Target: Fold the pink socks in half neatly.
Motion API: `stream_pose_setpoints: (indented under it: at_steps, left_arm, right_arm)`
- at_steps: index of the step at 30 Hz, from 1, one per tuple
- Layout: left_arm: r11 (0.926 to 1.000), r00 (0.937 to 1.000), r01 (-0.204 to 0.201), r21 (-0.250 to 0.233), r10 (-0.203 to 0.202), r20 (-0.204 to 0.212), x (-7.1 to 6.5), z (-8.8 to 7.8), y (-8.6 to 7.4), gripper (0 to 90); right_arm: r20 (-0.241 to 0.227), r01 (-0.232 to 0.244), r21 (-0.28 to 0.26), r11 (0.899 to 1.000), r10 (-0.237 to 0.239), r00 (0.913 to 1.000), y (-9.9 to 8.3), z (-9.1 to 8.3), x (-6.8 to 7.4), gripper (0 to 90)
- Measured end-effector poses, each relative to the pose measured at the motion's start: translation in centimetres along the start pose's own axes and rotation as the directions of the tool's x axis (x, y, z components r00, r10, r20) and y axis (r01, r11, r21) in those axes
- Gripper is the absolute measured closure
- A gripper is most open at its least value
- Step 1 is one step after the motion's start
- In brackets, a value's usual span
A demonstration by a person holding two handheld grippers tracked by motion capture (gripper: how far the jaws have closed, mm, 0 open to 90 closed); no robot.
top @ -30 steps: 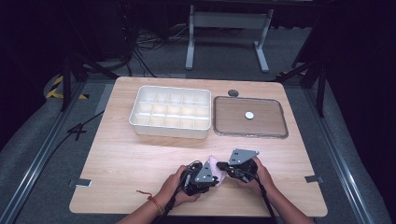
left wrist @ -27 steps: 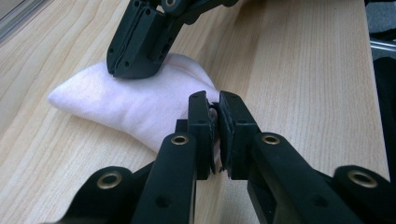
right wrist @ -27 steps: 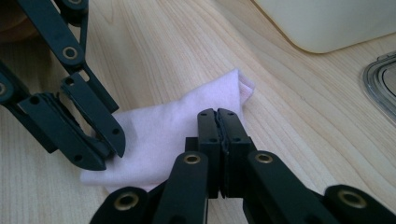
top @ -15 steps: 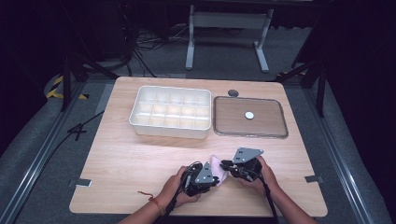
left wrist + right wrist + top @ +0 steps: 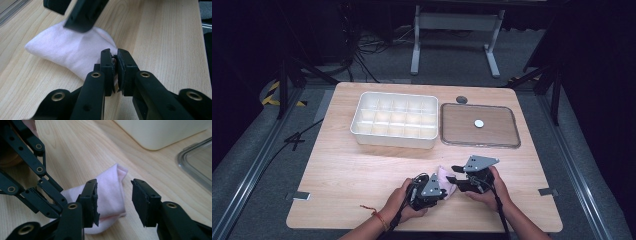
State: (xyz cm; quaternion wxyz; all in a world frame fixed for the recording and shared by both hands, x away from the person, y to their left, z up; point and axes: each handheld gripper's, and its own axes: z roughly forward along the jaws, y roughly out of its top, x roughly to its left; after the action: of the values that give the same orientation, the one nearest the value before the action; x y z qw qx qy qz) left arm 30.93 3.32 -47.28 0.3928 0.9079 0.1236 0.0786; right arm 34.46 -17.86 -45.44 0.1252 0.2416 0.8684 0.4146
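Note:
A small folded pink cloth (image 5: pixel 445 178) lies on the wooden table (image 5: pixel 362 170) near its front edge, between my two grippers. My left gripper (image 5: pixel 115 53) is shut on one edge of the pink cloth (image 5: pixel 67 52), with the fabric pinched between its pads. My right gripper (image 5: pixel 113 186) has just been opening its jaws. The pink cloth (image 5: pixel 110 195) lies in the gap between them, and neither pad presses on it. In the high view the left gripper (image 5: pixel 443 192) and right gripper (image 5: pixel 455 177) face each other closely over the cloth.
A white tray with several compartments (image 5: pixel 392 141) stands at the back centre. To its right lies a clear flat lid (image 5: pixel 479 144) with a small white disc (image 5: pixel 479 123) on it. A dark round piece (image 5: pixel 461 99) sits behind the lid.
The right gripper's jaws have opened off the pink cloth. The cloth now shows between the two grippers. The left gripper has stayed shut and in place.

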Motion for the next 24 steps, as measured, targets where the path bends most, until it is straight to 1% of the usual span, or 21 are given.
stream_pose_setpoints:
  at_steps: [2, 4, 5, 7, 9, 11, 12, 14, 15, 17, 18, 19, 21, 23, 24]
  left_arm:
    - [1.0000, 1.0000, -0.004, 0.002, 0.004, 0.000, 0.0, 0.0, 0.0, 82.9]
    - [1.0000, 1.0000, -0.003, 0.001, 0.003, -0.001, 0.0, 0.0, 0.0, 82.7]
    - [1.0000, 1.0000, -0.001, 0.003, 0.001, -0.002, 0.0, -0.1, 0.0, 82.5]
    - [1.0000, 1.0000, -0.004, 0.001, 0.004, -0.004, -0.1, -0.1, 0.0, 81.7]
    - [0.9996, 0.9998, -0.022, 0.017, 0.022, -0.003, -0.3, -0.3, 0.1, 79.2]
    - [0.9991, 0.9993, -0.038, 0.019, 0.038, 0.006, -0.3, -0.7, 0.2, 75.7]
    - [0.9995, 0.9996, -0.028, 0.013, 0.028, 0.011, -0.4, -1.0, 0.2, 75.7]
    - [0.9994, 0.9993, -0.034, -0.002, 0.034, 0.013, -0.3, -2.1, 0.2, 73.0]
    - [0.9996, 0.9996, -0.029, -0.004, 0.029, 0.005, -0.3, -2.7, 0.1, 70.5]
    - [0.9997, 0.9996, -0.023, -0.003, 0.023, -0.019, 0.2, -4.0, -0.1, 66.1]
    - [0.9999, 0.9991, -0.013, 0.000, 0.013, -0.041, 0.6, -4.5, -0.4, 63.4]
    - [0.9999, 0.9978, 0.011, 0.010, -0.011, -0.065, 1.0, -5.0, -0.7, 60.2]
    - [0.9983, 0.9943, 0.057, 0.013, -0.056, -0.091, 1.8, -6.1, -1.8, 56.6]
    - [0.9953, 0.9883, 0.080, 0.054, -0.073, -0.134, 2.5, -7.0, -3.2, 52.1]
    - [0.9928, 0.9849, 0.097, 0.069, -0.086, -0.151, 2.8, -7.3, -3.8, 47.6]
  right_arm:
    - [-0.015, -0.015, 0.020, 1.000, 0.016, 0.9998, -0.1, 0.6, 0.1, 51.2]
    - [-0.030, -0.029, 0.046, 0.999, 0.031, 0.9991, -0.3, 1.3, 0.1, 50.1]
    - [-0.038, -0.039, 0.048, 0.998, 0.041, 0.9984, -0.4, 1.6, 0.0, 49.1]
    - [-0.049, -0.076, 0.054, 0.996, 0.078, 0.9957, -0.6, 1.9, -0.2, 45.7]
    - [-0.063, -0.110, 0.057, 0.992, 0.113, 0.9916, -0.7, 2.2, -0.7, 42.3]
    - [-0.094, -0.152, 0.060, 0.987, 0.157, 0.9832, -1.1, 2.4, -1.2, 42.9]
    - [-0.094, -0.152, 0.060, 0.987, 0.157, 0.9832, -1.1, 2.4, -1.2, 42.9]
    - [-0.110, -0.159, 0.064, 0.985, 0.165, 0.9802, -1.1, 2.4, -1.2, 46.8]
    - [-0.122, -0.158, 0.065, 0.985, 0.165, 0.9788, -1.1, 2.4, -1.3, 47.9]
    - [-0.144, -0.185, 0.071, 0.980, 0.194, 0.9705, -1.2, 2.5, -1.5, 50.5]
    - [-0.157, -0.191, 0.073, 0.979, 0.200, 0.9672, -1.3, 2.5, -1.6, 52.0]
    - [-0.164, -0.189, 0.077, 0.979, 0.199, 0.9662, -1.2, 2.5, -1.6, 53.4]
    - [-0.170, -0.191, 0.090, 0.978, 0.204, 0.9641, -1.1, 2.5, -1.6, 55.2]
    - [-0.176, -0.191, 0.092, 0.977, 0.204, 0.9628, -1.1, 2.6, -1.6, 57.4]
    - [-0.187, -0.190, 0.092, 0.977, 0.205, 0.9608, -1.1, 2.6, -1.7, 59.4]
